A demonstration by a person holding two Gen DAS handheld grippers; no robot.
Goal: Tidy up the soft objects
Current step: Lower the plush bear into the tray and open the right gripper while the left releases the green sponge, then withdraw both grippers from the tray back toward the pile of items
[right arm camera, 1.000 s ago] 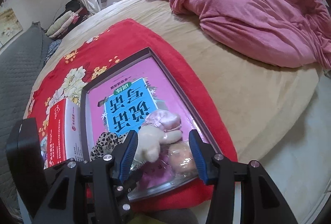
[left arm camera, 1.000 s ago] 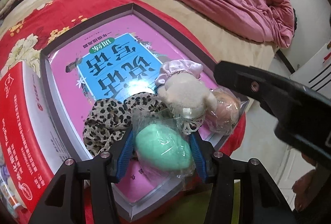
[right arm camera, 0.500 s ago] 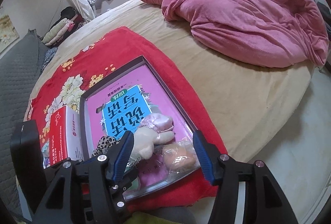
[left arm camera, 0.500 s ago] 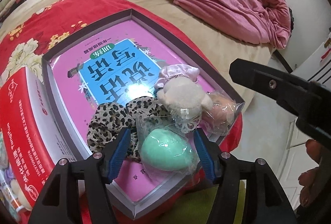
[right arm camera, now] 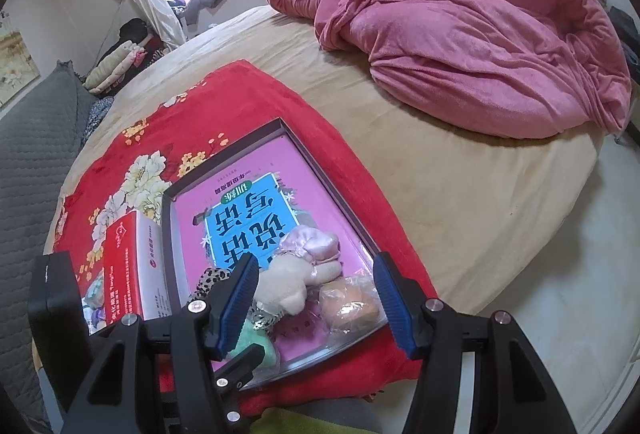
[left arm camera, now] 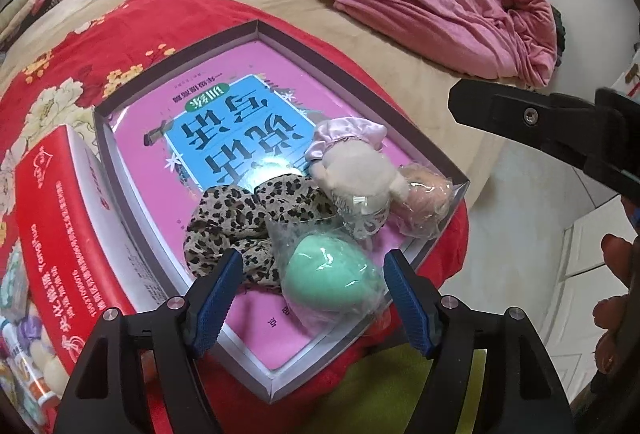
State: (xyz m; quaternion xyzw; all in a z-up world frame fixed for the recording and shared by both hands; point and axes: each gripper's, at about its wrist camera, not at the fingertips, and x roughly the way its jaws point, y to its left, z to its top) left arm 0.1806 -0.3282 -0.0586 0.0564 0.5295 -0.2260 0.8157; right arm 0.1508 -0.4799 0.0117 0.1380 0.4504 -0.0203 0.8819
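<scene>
A shallow grey box point(left arm camera: 280, 33) with a pink and blue book cover inside lies on a red flowered blanket point(left arm camera: 120, 17). In its near corner lie a mint green sponge in clear wrap point(left arm camera: 330, 280), a leopard-print scrunchie point(left arm camera: 248, 218), a cream plush toy with a pink satin frill point(left arm camera: 356, 169) and a peach sponge in wrap point(left arm camera: 424, 201). My left gripper point(left arm camera: 314, 298) is open, above and just behind the green sponge, holding nothing. My right gripper point(right arm camera: 314, 304) is open and empty, above the plush toy point(right arm camera: 292, 282) and the peach sponge point(right arm camera: 348, 304).
A red and white carton point(left arm camera: 60, 234) stands left of the box. A crumpled pink quilt point(right arm camera: 460, 33) lies at the far side of the tan bed point(right arm camera: 440, 173). A grey padded cushion point(right arm camera: 36, 153) is at the left. The floor point(right arm camera: 580, 254) is at the right.
My left gripper has let go of the green sponge, opened and drawn back. My right gripper has also pulled back and up from the box.
</scene>
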